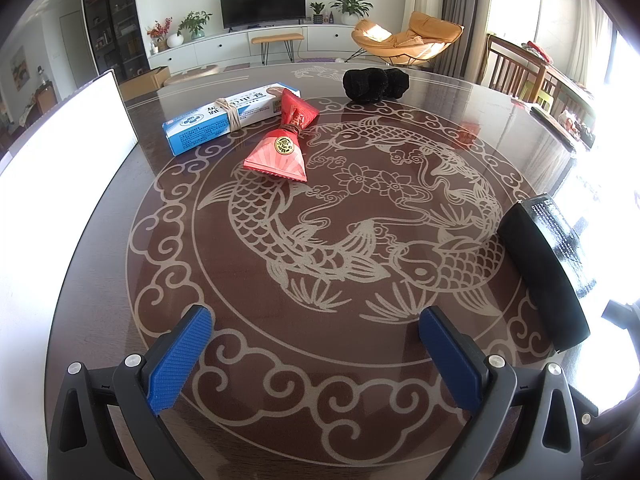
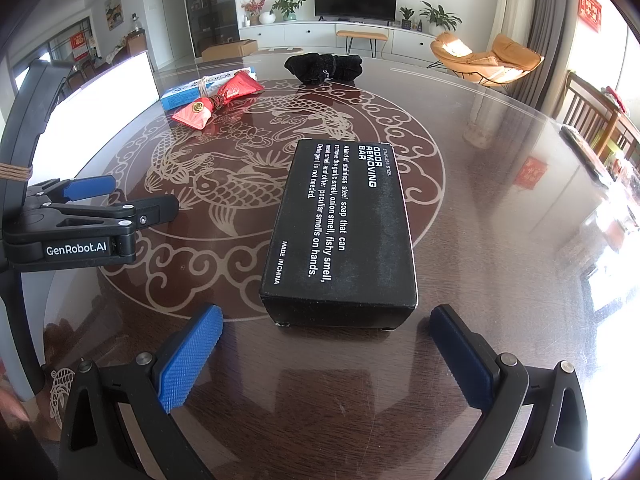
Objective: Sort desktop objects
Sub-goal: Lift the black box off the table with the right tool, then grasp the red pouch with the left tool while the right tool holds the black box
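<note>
Right wrist view, black box [image 2: 340, 232] just ahead of right gripper [image 2: 326, 356], jaws wide, empty

white panel [image 1: 68, 140] overexposed, blue box [image 1: 224, 118] print unreadable

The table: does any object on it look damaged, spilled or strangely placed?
Nothing looks damaged or spilled. One oddity: the blue-and-white box has string wound around its middle, and the red packet leans against it. The black box lies flat, intact.
</note>
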Available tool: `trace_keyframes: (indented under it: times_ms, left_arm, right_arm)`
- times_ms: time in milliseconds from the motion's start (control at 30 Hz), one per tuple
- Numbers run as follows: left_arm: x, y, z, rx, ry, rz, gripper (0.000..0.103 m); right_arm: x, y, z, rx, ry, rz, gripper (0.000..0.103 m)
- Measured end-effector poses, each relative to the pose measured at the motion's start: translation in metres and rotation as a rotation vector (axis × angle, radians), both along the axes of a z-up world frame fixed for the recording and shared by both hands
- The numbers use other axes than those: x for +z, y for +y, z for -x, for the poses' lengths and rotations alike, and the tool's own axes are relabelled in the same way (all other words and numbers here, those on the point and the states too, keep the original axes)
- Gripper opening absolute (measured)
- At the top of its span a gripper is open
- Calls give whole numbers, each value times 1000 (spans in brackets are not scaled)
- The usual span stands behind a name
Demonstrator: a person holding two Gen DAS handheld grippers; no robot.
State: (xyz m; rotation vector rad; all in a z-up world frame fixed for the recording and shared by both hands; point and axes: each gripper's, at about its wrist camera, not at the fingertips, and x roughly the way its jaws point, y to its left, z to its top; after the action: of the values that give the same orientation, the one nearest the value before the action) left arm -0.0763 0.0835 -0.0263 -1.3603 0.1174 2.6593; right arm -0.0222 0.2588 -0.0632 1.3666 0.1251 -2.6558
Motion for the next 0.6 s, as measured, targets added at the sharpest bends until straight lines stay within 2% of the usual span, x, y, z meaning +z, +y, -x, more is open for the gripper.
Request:
trace_keyframes:
  times_ms: [133, 233, 400, 500, 567, 600]
  left_arm:
    - [0, 0, 1, -2, -6, 3, 103]
    - [6, -3, 15, -38, -69, 13, 103]
    - [31, -4, 72, -124, -68, 57, 103]
    - [29, 5, 115, -144, -88, 98, 103]
    - [21, 11, 139, -150, -125, 91, 103]
    - [16, 13, 148, -150, -146, 87, 86]
  right_arm:
    - [0, 0, 0, 0, 0, 0, 103]
    - [0, 0, 0, 0, 0, 0, 103]
    - [0, 0, 0, 0, 0, 0, 103]
    - [0, 0, 0, 0, 0, 0, 103]
    - [0, 0, 0, 0, 0, 0, 103]
    - [0, 0, 0, 0, 0, 0, 103]
